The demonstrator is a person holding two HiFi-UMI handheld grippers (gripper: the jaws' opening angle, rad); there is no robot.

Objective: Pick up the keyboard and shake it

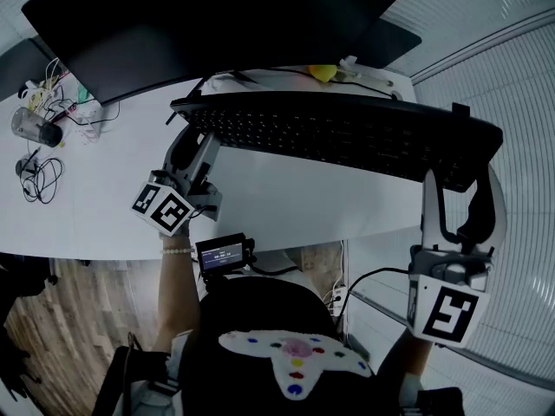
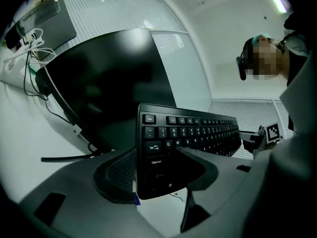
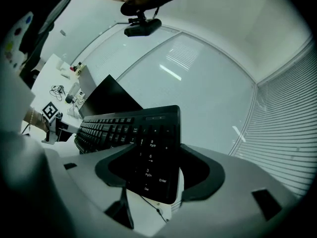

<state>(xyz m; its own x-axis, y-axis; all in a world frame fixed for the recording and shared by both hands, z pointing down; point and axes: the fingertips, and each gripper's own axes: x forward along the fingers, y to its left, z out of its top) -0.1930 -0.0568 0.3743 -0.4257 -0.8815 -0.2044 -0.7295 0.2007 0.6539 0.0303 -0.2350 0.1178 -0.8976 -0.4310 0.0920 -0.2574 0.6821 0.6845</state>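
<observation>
Jaws clamp keyboard [image 1: 338, 133] ends: left gripper [image 2: 156, 157] Tab, right gripper [image 3: 157, 152] Enter.

The far side is blocked by the monitor [image 1: 199, 16], which stands just behind the raised keyboard [image 1: 347, 133]. Bare desk [image 1: 286, 202] is left open beneath the keyboard and toward the near edge. The far left corner is crowded with cables [image 1: 39, 180] and a jar [image 1: 35, 126].

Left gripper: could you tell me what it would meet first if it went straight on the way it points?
The left gripper, shut on the keyboard, faces the dark monitor; that is probably the first thing beyond, though depth is unclear.
</observation>
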